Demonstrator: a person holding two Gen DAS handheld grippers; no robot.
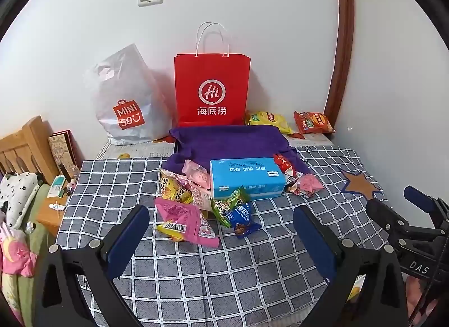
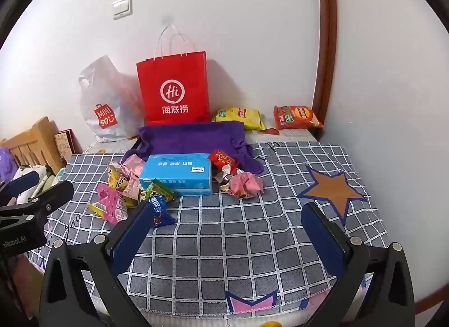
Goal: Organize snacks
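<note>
Both grippers are held spread wide, nothing between their fingers: the left gripper [image 1: 221, 231] and the right gripper [image 2: 230, 228] are poised above the checked cloth [image 1: 224, 270] on the bed. In the left wrist view a blue tissue box [image 1: 247, 176] is seen at 12 o'clock. Loose snack packets [image 1: 190, 203] are heaped against its 9 o'clock side, and crumpled wrappers [image 1: 304, 185] lie at its 3 o'clock side. Behind it a purple cloth [image 1: 233, 141] is spread, and a red paper bag [image 1: 212, 88] is stood against the wall.
</note>
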